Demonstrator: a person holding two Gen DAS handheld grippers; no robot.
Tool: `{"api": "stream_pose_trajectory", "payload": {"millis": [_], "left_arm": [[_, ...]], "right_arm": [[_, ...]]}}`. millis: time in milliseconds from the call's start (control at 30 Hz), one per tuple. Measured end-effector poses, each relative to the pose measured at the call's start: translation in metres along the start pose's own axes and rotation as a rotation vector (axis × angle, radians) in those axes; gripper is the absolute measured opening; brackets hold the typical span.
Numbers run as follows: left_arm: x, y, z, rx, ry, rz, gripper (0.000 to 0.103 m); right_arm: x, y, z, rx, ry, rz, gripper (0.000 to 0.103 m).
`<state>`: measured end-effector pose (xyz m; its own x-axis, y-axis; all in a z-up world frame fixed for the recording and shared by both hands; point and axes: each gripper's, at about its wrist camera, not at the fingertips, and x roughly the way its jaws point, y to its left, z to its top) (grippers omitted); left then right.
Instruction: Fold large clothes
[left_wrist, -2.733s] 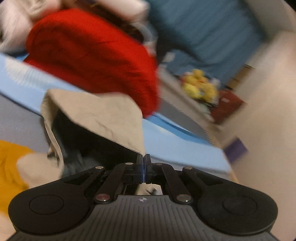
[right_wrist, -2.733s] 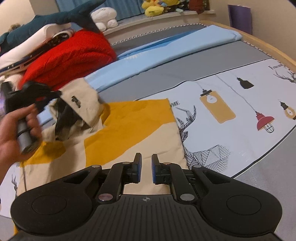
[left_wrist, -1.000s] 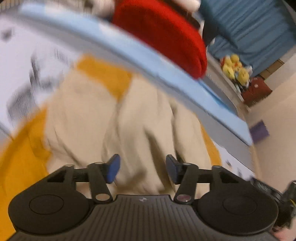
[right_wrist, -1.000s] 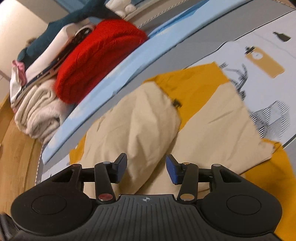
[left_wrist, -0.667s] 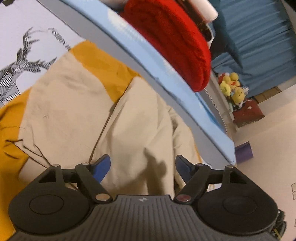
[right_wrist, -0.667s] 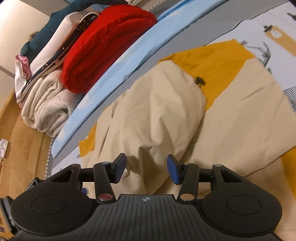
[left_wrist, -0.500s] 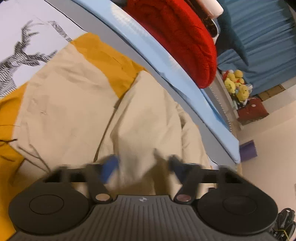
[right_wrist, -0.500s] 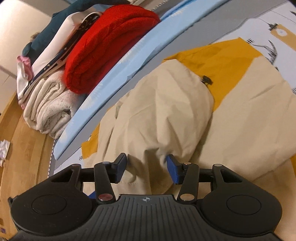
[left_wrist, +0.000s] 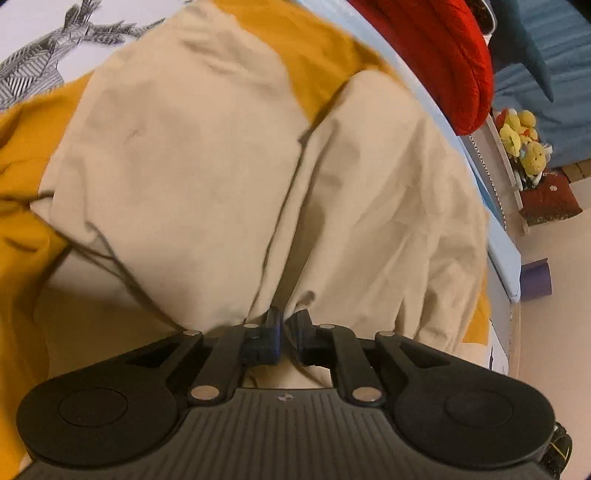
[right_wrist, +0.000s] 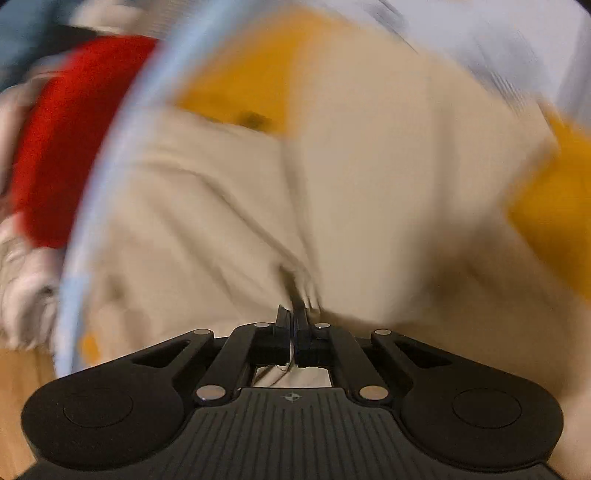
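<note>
Bed (left_wrist: 22, 29) holds a tan coat (left_wrist: 207, 155) (yellow underneath). Left gripper (left_wrist: 287, 322) is closing on a fold; right gripper (right_wrist: 292, 314) pinches coat cloth tight.

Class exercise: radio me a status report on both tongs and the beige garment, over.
Left tongs closing, beige garment bunched between them. Right tongs shut on the same cloth. Garment part-folded on the yellow sheet. Nothing in the way, over.

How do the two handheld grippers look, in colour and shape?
Both the left gripper and the right gripper are matte black, with a ribbed body, two round side lobes, silver rivets on the linkage bars and a small central emblem. The left fingers show blue pads.
</note>
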<state>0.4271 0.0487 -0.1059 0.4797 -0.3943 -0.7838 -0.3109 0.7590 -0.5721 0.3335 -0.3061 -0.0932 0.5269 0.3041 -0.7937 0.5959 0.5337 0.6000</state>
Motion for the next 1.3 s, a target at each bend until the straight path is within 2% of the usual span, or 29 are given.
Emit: {"api": "stream_pose_trajectory", "payload": {"millis": [33, 100, 167, 233, 300, 400, 433, 500, 533, 567, 633, 700, 733, 800, 833, 933, 1033, 1133, 1200, 1300], "left_arm": [[-0.005, -0.006, 0.001, 0.030, -0.022, 0.001, 0.019], [-0.022, -0.020, 0.004, 0.104, -0.102, 0.023, 0.045], [-0.040, -0.036, 0.000, 0.198, -0.200, 0.052, 0.052], [-0.054, -0.053, -0.008, 0.308, -0.280, 0.050, 0.052], [-0.061, -0.064, -0.015, 0.379, -0.320, 0.014, 0.051], [-0.062, -0.076, -0.028, 0.463, -0.341, -0.030, 0.049], [-0.060, -0.078, -0.032, 0.476, -0.333, -0.043, 0.049], [-0.050, -0.077, -0.036, 0.476, -0.292, -0.059, 0.048], [-0.042, -0.074, -0.038, 0.467, -0.257, -0.051, 0.048], [-0.029, -0.069, -0.037, 0.453, -0.209, -0.011, 0.047], [-0.008, -0.055, -0.037, 0.413, -0.119, 0.079, 0.045], [0.005, -0.040, -0.037, 0.359, -0.065, 0.110, 0.037], [0.004, -0.037, -0.036, 0.340, -0.066, 0.101, 0.038], [-0.003, -0.041, -0.036, 0.336, -0.061, 0.092, 0.038], [-0.008, -0.045, -0.036, 0.339, -0.072, 0.083, 0.038], [-0.019, -0.050, -0.039, 0.342, -0.093, 0.056, 0.039], [-0.031, -0.058, -0.037, 0.358, -0.132, 0.040, 0.039], [-0.049, -0.067, -0.038, 0.395, -0.207, 0.008, 0.039], [-0.057, -0.076, -0.039, 0.432, -0.256, -0.012, 0.038], [-0.064, -0.087, -0.044, 0.484, -0.296, -0.054, 0.037]], "right_arm": [[0.001, -0.003, 0.001, 0.018, 0.000, 0.008, 0.000], [-0.003, 0.007, 0.002, -0.029, -0.012, -0.006, 0.000], [-0.006, 0.011, 0.004, -0.045, -0.020, 0.007, 0.001], [-0.008, 0.012, 0.005, -0.045, -0.018, 0.002, 0.007], [-0.017, 0.018, 0.003, -0.067, -0.057, -0.021, 0.012], [-0.041, 0.031, 0.001, -0.136, -0.195, -0.070, 0.029], [-0.057, 0.040, -0.003, -0.190, -0.304, -0.083, 0.030], [-0.061, 0.043, -0.003, -0.200, -0.338, -0.076, 0.030], [-0.066, 0.043, -0.004, -0.203, -0.368, -0.052, 0.030], [-0.071, 0.040, -0.004, -0.208, -0.388, 0.007, 0.030], [-0.070, 0.047, -0.006, -0.252, -0.360, 0.119, 0.030], [-0.055, 0.051, -0.008, -0.274, -0.237, 0.237, 0.028], [-0.044, 0.050, -0.009, -0.277, -0.165, 0.234, 0.028], [-0.013, 0.049, -0.015, -0.340, -0.037, 0.035, 0.027], [-0.001, 0.041, -0.017, -0.347, -0.011, -0.044, 0.019], [-0.004, 0.035, -0.011, -0.287, -0.021, -0.042, 0.019], [-0.020, 0.044, -0.012, -0.339, -0.099, -0.066, 0.021], [-0.039, 0.046, -0.020, -0.342, -0.197, -0.065, 0.025], [-0.053, 0.053, -0.024, -0.384, -0.282, -0.042, 0.025], [-0.070, 0.059, -0.027, -0.427, -0.355, 0.055, 0.025]]}}
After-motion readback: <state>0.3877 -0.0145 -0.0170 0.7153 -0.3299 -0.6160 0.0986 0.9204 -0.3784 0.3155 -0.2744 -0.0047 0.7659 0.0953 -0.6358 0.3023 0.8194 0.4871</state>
